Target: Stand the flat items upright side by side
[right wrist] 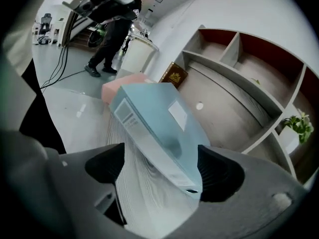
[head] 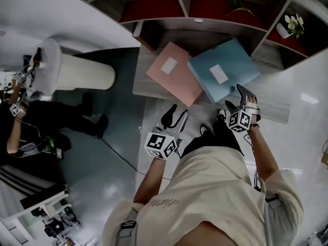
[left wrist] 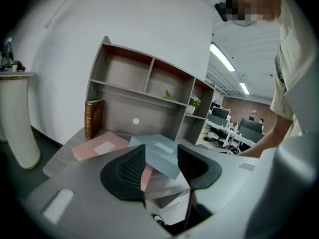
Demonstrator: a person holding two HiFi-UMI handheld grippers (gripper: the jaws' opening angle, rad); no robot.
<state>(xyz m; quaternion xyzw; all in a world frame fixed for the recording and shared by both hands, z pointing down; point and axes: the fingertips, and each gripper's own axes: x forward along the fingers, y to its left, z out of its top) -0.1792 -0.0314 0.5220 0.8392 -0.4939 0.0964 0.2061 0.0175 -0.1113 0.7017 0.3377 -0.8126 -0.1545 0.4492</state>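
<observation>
The right gripper (right wrist: 159,166) is standing wide open, with a corner of the blue file box (right wrist: 154,118) lying between its jaws, ungripped. The left gripper (left wrist: 160,171) is hovering half open, empty. The blue box and the pink file box (head: 174,73) are lying flat, side by side, on the wooden shelf base (head: 142,76).

light: dim, even | source: ceiling strips (left wrist: 223,59) | edges: fisheye-bent, vignetted | blur: slight
</observation>
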